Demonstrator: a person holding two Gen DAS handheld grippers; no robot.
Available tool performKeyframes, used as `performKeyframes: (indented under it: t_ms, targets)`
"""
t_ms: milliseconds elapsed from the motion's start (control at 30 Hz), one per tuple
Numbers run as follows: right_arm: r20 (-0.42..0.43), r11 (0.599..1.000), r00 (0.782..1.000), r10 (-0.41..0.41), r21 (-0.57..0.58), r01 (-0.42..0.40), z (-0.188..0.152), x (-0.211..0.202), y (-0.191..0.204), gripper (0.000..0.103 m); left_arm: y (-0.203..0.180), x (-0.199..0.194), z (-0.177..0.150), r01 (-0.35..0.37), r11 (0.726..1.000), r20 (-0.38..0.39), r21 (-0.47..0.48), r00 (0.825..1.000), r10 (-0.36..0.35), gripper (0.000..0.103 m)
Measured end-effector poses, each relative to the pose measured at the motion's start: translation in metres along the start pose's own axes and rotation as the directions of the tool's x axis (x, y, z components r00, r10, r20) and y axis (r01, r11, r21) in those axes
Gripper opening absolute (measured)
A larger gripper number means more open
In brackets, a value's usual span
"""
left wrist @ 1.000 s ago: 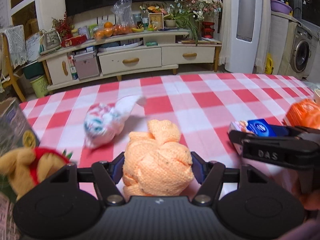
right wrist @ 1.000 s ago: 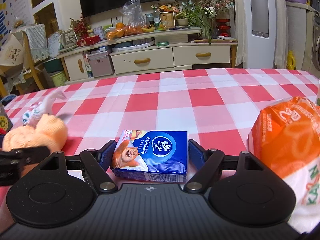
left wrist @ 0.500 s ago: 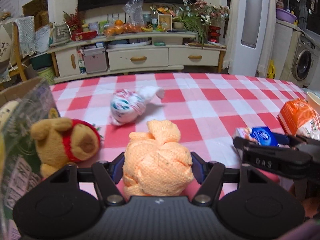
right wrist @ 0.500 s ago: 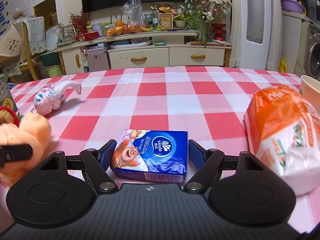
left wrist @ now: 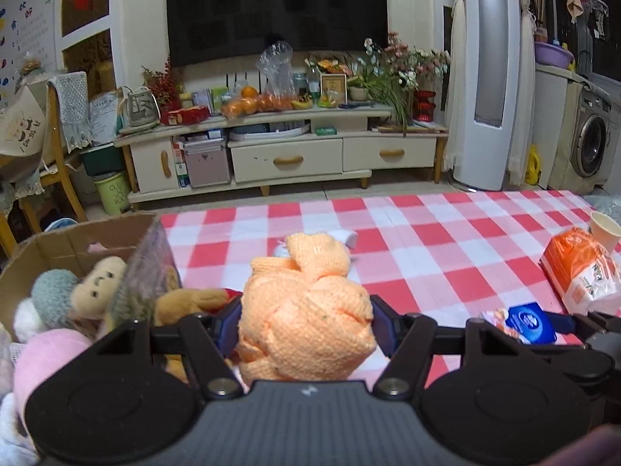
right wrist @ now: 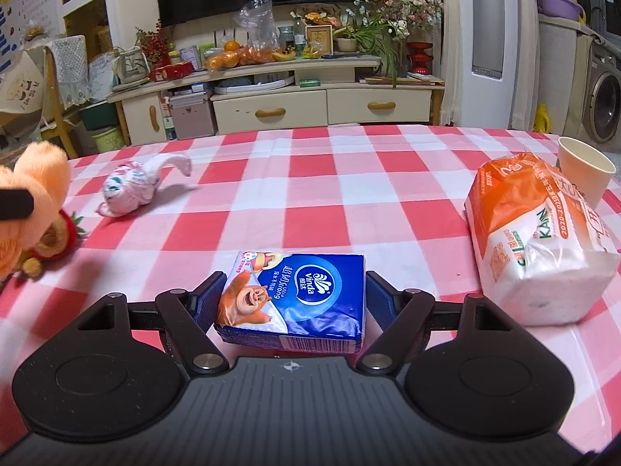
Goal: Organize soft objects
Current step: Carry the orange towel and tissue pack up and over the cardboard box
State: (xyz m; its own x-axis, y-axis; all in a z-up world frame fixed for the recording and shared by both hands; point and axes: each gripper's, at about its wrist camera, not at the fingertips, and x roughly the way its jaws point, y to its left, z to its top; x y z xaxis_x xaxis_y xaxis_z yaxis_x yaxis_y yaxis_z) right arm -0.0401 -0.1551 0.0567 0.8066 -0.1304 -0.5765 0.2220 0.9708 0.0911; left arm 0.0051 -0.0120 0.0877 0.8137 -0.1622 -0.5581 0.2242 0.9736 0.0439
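left wrist view: the left claw [left wrist: 306, 324] is closed about halfway on a knotted orange knit cloth [left wrist: 306, 310], its blue pads pressing into both sides of the bundle, which is held above the red-and-white checked bench [left wrist: 446, 248]. at the bench's left edge stands an open cardboard box [left wrist: 77, 240] with soft toys inside: a tan-faced doll with a grey-green knit hat [left wrist: 83, 287], a pink plush [left wrist: 46, 353] and something white. a brown plush bear [left wrist: 190, 301] lies against the box's near wall, partly hidden behind the claw. just behind the orange bundle a white rolled cloth [left wrist: 341, 237] peeks out on the bench. toward the right edge sit an orange-and-white tissue pack [left wrist: 582, 272] and, touching it on its far side, a paper cup [left wrist: 605, 231]. the right claw [left wrist: 543, 324] enters from the right with a blue vinda tissue pack [left wrist: 528, 322] in it.

right wrist view: the right claw [right wrist: 291, 303] stands wide, with the blue vinda tissue pack [right wrist: 299, 299] filling the gap and both pads against its ends; the pack is near the bench's front edge, and whether it rests on the cloth cannot be told. the orange-and-white tissue pack [right wrist: 539, 240] lies near the right edge, the paper cup [right wrist: 586, 173] touching its far end. toward the left edge lies the white rolled cloth with blue and pink print [right wrist: 132, 190], its loose tail curling toward the bench's middle. at the far left the orange knit cloth [right wrist: 35, 194] shows, blurred, with the brown bear's red collar [right wrist: 66, 233] just below it.
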Motion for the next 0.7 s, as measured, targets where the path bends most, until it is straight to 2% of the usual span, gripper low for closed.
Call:
performKeyframes:
  t_ms: [267, 700]
  targets:
    - [0.015, 0.998, 0.999, 0.051, -0.037, -0.051, 0.002, -0.026, 0.025, 0.094, 0.018, -0.024, 0.006, -0.021, 1.0, 0.056, 0.001, 0.998, 0.021, 0.066]
    - [0.077, 0.981, 0.986, 0.145, -0.137, -0.134, 0.021, -0.062, 0.08, 0.094, 0.058, -0.053, 0.016, -0.062, 0.997, 0.124, -0.05, 0.99, 0.068, 0.066]
